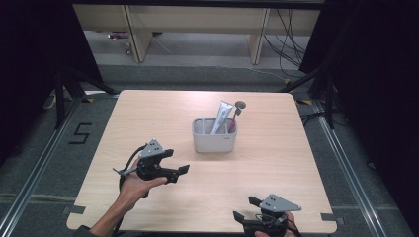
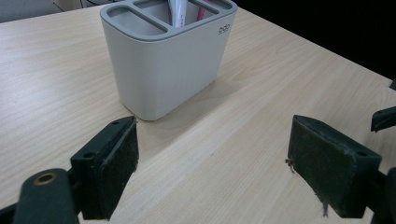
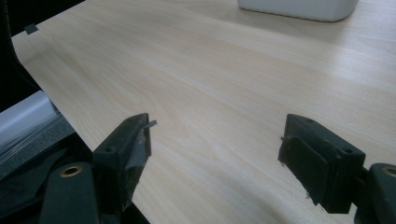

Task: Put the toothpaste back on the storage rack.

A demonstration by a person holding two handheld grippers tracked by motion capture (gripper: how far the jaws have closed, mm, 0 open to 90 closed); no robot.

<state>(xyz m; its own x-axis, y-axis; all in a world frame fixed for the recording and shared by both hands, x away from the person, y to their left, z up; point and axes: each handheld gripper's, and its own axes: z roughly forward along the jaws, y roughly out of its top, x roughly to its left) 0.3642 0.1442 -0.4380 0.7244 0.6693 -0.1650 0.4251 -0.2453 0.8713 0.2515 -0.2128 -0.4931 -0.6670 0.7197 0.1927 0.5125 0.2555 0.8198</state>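
Left claw [image 1: 179, 168]: spread wide, nothing between the pads, aimed at grey holder [image 1: 214, 135] — near, not touching. Holder upright mid-counter [image 1: 148, 113], with tube [image 1: 222, 116] inside. Right claw [image 1: 245, 208]: spread wide, empty — at near counter edge, well apart.

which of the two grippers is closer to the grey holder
The left gripper: its open jaws point at the grey holder from close by, while the right gripper sits back at the near edge of the table, farther away.
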